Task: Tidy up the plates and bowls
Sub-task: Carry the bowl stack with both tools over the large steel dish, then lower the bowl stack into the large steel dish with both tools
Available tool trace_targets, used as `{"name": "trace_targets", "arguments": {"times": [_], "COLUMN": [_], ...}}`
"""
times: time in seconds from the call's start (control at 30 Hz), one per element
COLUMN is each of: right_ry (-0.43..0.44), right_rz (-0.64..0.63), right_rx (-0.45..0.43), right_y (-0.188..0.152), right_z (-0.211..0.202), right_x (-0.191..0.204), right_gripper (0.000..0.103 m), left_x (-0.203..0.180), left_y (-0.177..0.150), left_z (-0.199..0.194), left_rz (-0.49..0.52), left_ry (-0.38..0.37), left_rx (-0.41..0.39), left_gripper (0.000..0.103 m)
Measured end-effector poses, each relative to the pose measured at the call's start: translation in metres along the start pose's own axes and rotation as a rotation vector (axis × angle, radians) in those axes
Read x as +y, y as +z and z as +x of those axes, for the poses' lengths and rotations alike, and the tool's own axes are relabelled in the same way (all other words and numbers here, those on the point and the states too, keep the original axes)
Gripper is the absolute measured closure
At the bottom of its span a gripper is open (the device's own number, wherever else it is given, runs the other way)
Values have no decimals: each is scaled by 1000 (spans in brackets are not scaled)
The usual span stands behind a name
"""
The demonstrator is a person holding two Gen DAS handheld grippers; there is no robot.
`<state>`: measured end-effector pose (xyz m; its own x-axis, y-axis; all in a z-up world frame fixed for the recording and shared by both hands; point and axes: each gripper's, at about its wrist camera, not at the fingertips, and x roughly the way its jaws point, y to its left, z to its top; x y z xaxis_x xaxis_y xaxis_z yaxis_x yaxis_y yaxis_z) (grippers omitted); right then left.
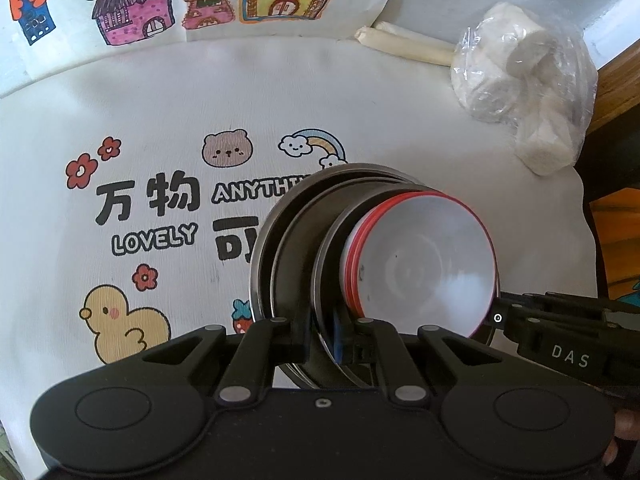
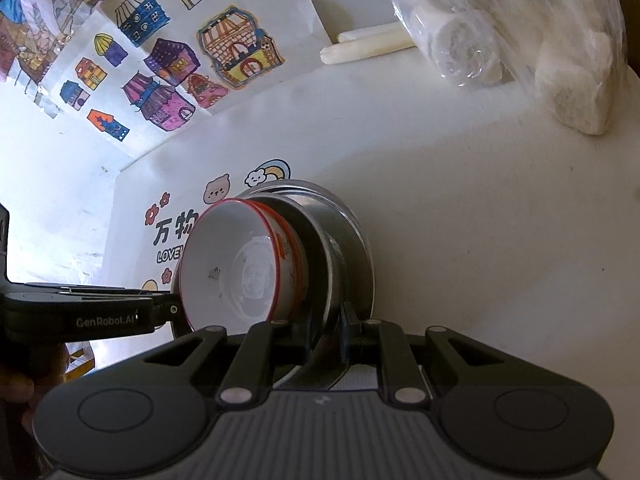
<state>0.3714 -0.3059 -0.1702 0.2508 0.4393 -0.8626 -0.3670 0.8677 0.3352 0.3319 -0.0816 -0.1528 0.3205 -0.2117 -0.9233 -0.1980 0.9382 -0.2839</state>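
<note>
A nested stack sits over the printed cloth: wide steel plates (image 1: 280,240) (image 2: 356,248) at the bottom and white bowls with red rims (image 1: 424,264) (image 2: 232,264) on top. My left gripper (image 1: 326,336) is shut on the near rim of the steel plates. In the right wrist view my right gripper (image 2: 326,332) is shut on the opposite rim of the same steel plates. Each gripper also shows in the other's view, as a black finger at the stack's edge: the right gripper (image 1: 500,318) and the left gripper (image 2: 172,310). Whether the stack touches the table is hidden.
A clear bag of white rolls (image 1: 528,80) (image 2: 512,28) lies at the back right. Beside it is a rolled paper (image 1: 404,46) (image 2: 368,48). Coloured house drawings (image 1: 160,0) (image 2: 168,56) line the back. The table edge (image 1: 588,208) runs down the right.
</note>
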Motion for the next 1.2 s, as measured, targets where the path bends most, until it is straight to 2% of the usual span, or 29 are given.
{"name": "trace_targets", "arguments": {"times": [1.2], "right_ry": [24], "right_rz": [-11], "right_rx": [25], "right_y": [8], "right_z": [14], "right_x": [7], "right_gripper": [87], "left_x": [9], "left_y": [13], "left_z": [-4], "left_rz": [-39], "left_ry": [31], "left_rx": [-8], "left_gripper": [95]}}
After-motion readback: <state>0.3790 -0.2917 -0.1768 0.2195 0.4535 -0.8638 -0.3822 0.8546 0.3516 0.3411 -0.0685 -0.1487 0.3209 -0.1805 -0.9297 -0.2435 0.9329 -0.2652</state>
